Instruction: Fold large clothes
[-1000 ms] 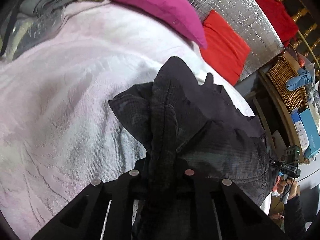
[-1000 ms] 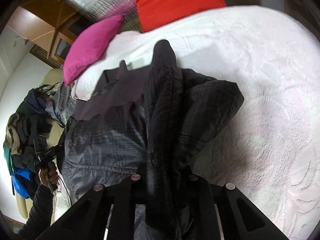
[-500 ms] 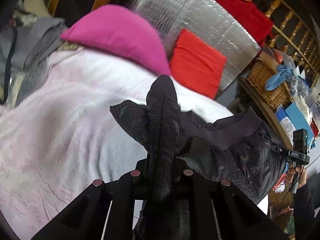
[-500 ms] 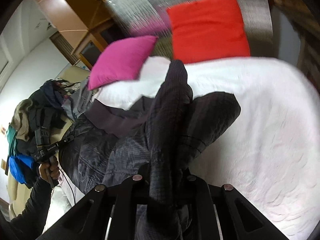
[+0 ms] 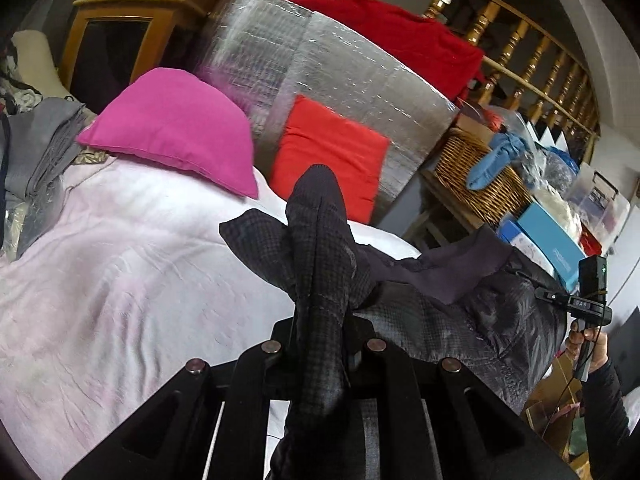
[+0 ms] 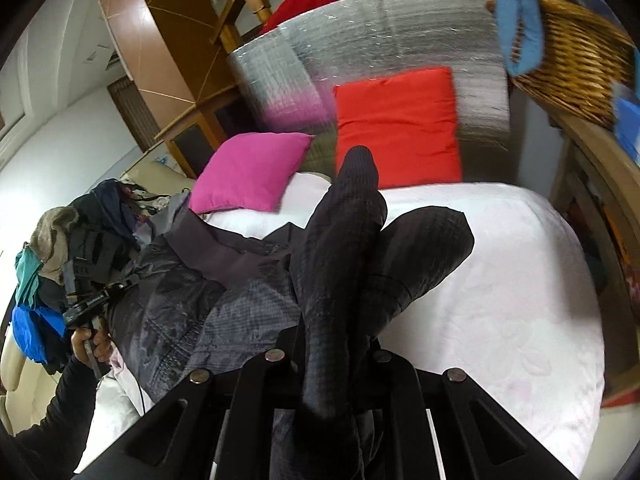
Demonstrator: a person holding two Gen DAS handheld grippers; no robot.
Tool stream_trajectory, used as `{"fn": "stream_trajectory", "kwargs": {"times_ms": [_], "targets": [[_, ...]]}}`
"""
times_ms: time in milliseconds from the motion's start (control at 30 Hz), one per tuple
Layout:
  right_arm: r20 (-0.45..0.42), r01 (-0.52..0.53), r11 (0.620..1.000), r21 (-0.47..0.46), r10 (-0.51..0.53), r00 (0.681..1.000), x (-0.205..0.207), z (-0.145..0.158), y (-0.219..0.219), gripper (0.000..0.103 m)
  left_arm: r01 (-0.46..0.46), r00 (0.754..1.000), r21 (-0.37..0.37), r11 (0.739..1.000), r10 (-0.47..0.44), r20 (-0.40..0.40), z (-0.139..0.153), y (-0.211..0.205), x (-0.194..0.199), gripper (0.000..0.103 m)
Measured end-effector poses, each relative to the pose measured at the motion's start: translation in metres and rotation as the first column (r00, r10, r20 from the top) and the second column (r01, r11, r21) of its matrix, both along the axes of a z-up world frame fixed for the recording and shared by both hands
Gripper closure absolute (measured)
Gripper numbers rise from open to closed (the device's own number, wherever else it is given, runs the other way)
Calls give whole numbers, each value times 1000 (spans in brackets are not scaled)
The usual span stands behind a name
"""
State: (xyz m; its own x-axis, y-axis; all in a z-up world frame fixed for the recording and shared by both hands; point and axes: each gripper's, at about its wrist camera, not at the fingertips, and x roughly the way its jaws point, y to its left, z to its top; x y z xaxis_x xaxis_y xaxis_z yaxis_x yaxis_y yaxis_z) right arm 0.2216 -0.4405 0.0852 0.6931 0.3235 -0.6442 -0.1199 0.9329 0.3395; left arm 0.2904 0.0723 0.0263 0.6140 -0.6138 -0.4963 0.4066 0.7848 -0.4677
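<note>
My left gripper [image 5: 320, 344] and right gripper [image 6: 328, 356] each pinch the dark jacket [image 5: 460, 320] above the bed [image 5: 120, 280]; pads apparently buried in cloth.

I see a dark grey jacket [image 5: 460, 320] with a fine check pattern on the pale pink bed cover [image 5: 120, 280]. Behind the jacket, a magenta cushion [image 5: 176, 136] and a red cushion [image 5: 332, 156] lean on a silver quilted panel [image 5: 340, 64].

Domestic bedroom: bed [image 5: 120, 280] with pillows [image 5: 176, 136] at 12 o'clock; wicker basket [image 5: 480, 176] at 2 o'clock; clothes pile [image 6: 60, 264] at 9 o'clock.
</note>
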Motion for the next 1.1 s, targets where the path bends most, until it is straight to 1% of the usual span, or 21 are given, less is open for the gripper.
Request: {"fn": "stream_trajectory", "kwargs": {"times_ms": [100, 167, 233, 267, 333, 367, 400, 433, 467, 500, 567, 633, 667, 767, 800, 867, 900, 967, 1033, 1067, 1100], "targets": [[-33, 28, 999, 33, -27, 999, -21, -39, -17, 91, 6, 1000, -8, 1000, -6, -14, -23, -8, -17, 91], [-73, 45, 997, 56, -41, 997, -30, -70, -25, 91, 0, 997, -14, 1000, -1, -71, -60, -12, -25, 90], [-136, 61, 993, 106, -46, 990, -39, -116, -34, 90, -12, 991, 1, 1000, 12, -131, -93, -16, -28, 89], [-174, 94, 988, 122, -72, 982, -43, -144, -38, 89, -20, 982, 23, 1000, 24, -185, -118, -19, -29, 85], [-254, 186, 978, 95, -157, 954, -52, -193, -46, 81, -71, 960, 127, 989, 102, -260, -159, -21, -31, 78], [-276, 218, 969, 119, -178, 945, -57, -209, -52, 78, -98, 948, 130, 987, 132, -289, -175, -16, -34, 66], [-273, 272, 944, 186, -216, 937, -69, -222, -62, 70, -117, 940, 101, 988, 143, -309, -181, -8, -37, 59], [-264, 302, 930, 212, -243, 934, -76, -224, -67, 51, -135, 933, 80, 988, 154, -326, -181, -1, -41, 55], [-259, 348, 912, 219, -290, 921, -87, -222, -74, 36, -148, 928, 80, 986, 167, -332, -177, 6, -45, 46], [-250, 378, 899, 223, -323, 913, -96, -217, -81, 21, -160, 929, 92, 983, 181, -323, -171, 13, -49, 39], [-246, 416, 886, 207, -364, 898, -106, -204, -93, 21, -204, 932, 139, 969, 235, -276, -154, 28, -56, 39], [-234, 454, 871, 186, -409, 882, -114, -187, -100, 21, -250, 928, 171, 953, 286, -240, -137, 41, -64, 39], [-211, 458, 867, 198, -419, 883, -120, -174, -102, 21, -277, 927, 185, 943, 313, -206, -123, 48, -72, 39], [-121, 379, 894, 237, -360, 925, -130, -139, -75, 21, -286, 941, 209, 935, 316, -125, -95, 43, -89, 39], [-91, 327, 912, 249, -314, 945, -131, -129, -59, 21, -278, 946, 218, 935, 306, -107, -89, 36, -92, 39], [-63, 241, 942, 235, -232, 971, -129, -120, -29, 21, -261, 958, 255, 931, 282, -51, -80, 11, -109, 37], [-57, 199, 957, 211, -192, 980, -126, -120, -13, 21, -253, 962, 261, 931, 272, -38, -78, 3, -113, 34], [-68, 175, 964, 202, -164, 984, -119, -132, 1, 21, -241, 967, 275, 931, 256, -19, -81, -23, -124, 31], [-115, 235, 947, 217, -214, 970, -113, -155, -3, 21, -221, 969, 308, 925, 243, -34, -95, -43, -126, 30], [-159, 299, 930, 215, -269, 950, -111, -172, -13, 21, -219, 966, 340, 915, 253, -59, -107, -50, -125, 30], [-212, 378, 903, 203, -336, 918, -112, -190, -24, 21, -213, 962, 368, 905, 259, -80, -114, -56, -124, 30]]}}
